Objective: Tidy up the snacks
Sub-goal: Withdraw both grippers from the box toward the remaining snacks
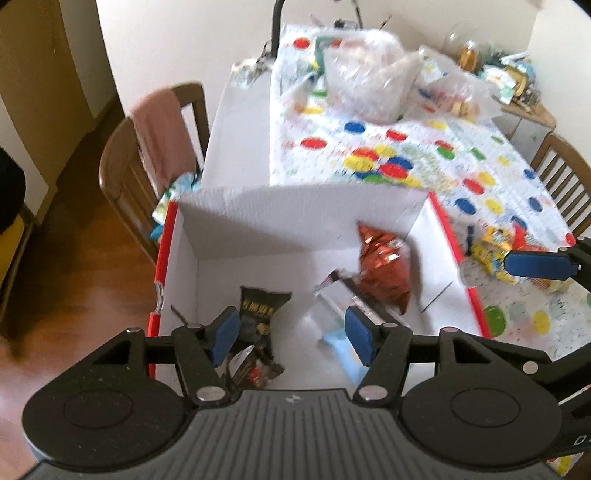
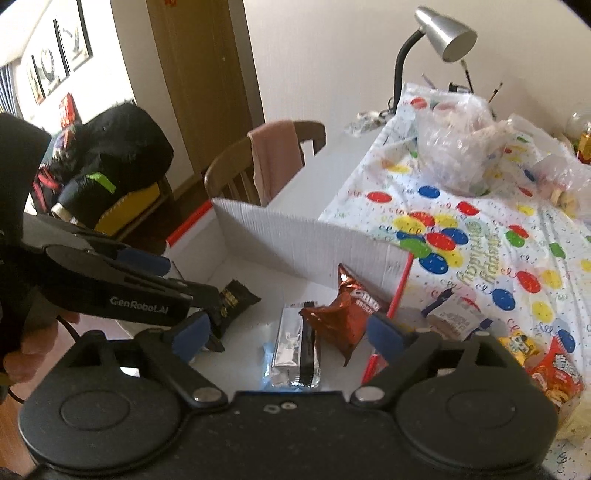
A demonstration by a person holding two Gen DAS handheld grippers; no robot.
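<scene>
An open white cardboard box (image 1: 258,221) with red edges stands on the table's near end. Inside lie a black snack packet (image 1: 258,310), a silver packet (image 1: 343,295), a red-brown Oreo bag (image 1: 384,273) and a light blue packet (image 1: 340,343). My left gripper (image 1: 291,334) hovers open over the box, above the black packet, gripping nothing. My right gripper (image 2: 288,332) is open too, above the silver packet (image 2: 295,354) and the Oreo bag (image 2: 343,317). Loose snacks lie right of the box: a blue-white pack (image 2: 454,314), a yellow one (image 2: 521,343) and a red one (image 2: 557,373).
A balloon-print tablecloth (image 2: 480,240) covers the table, with clear plastic bags (image 2: 454,147) at its far end and a desk lamp (image 2: 443,33) behind. A wooden chair (image 2: 236,173) with a pink cloth stands left of the box. Another chair (image 1: 565,173) stands at the right.
</scene>
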